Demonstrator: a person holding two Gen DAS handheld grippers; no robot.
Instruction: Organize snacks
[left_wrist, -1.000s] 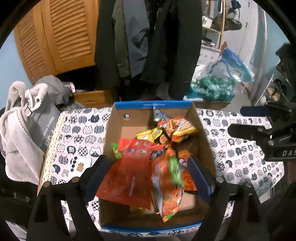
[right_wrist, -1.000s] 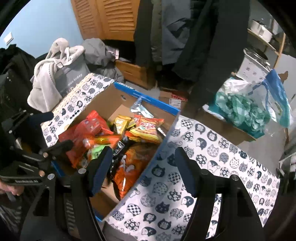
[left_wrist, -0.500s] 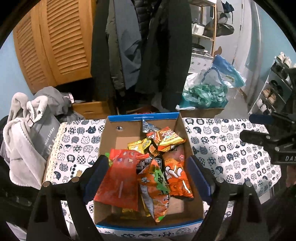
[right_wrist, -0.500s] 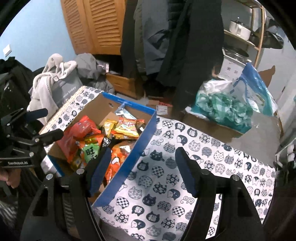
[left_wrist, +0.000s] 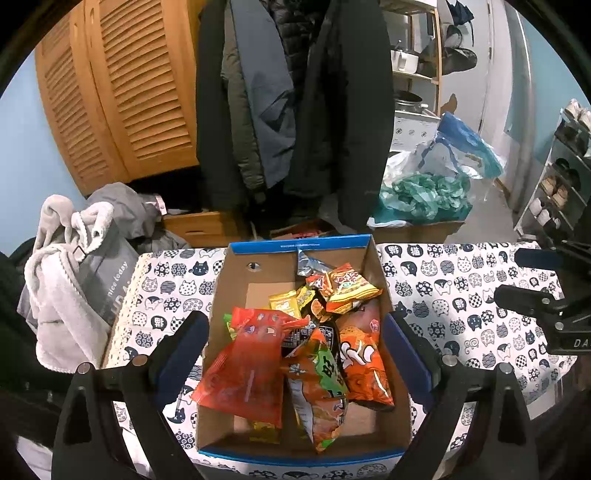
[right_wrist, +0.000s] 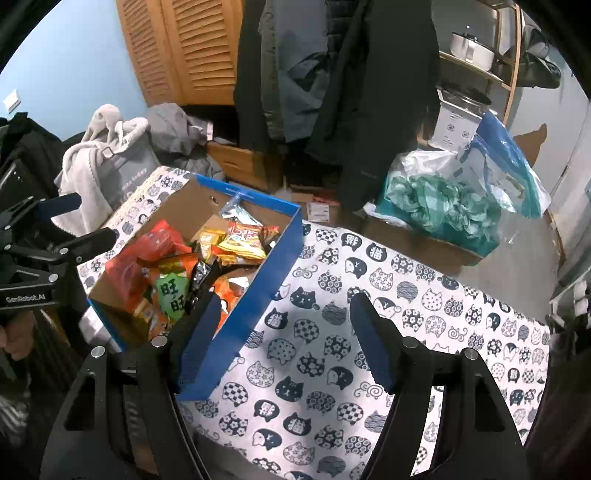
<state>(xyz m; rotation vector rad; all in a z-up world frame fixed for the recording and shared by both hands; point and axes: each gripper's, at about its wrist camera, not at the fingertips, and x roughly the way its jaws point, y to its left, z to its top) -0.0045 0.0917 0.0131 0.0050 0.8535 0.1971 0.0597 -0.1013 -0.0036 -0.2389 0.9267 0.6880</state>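
A cardboard box (left_wrist: 258, 288) with blue rims sits on a cat-print tablecloth (left_wrist: 443, 288) and holds several snack bags: a red bag (left_wrist: 247, 369), an orange bag (left_wrist: 362, 358), a green-and-orange bag (left_wrist: 317, 387) and a yellow-red bag (left_wrist: 347, 288). My left gripper (left_wrist: 295, 339) is open and empty, above the box's near half. My right gripper (right_wrist: 284, 325) is open and empty, above the cloth beside the box's blue right wall (right_wrist: 258, 295). The snacks also show in the right wrist view (right_wrist: 173, 273). Each gripper shows in the other's view, the right one (left_wrist: 535, 291) and the left one (right_wrist: 74, 225).
Coats (left_wrist: 295, 110) hang behind the table. A grey bag with a fleece (left_wrist: 74, 277) lies at the left. A box with a green-filled plastic bag (left_wrist: 421, 199) stands on the floor at the back right. A shoe rack (left_wrist: 557, 184) stands at the far right.
Both grippers have pulled back and risen from the box, so it looks smaller and more of the room shows. The right gripper has shifted rightward over the cloth. Both stay open.
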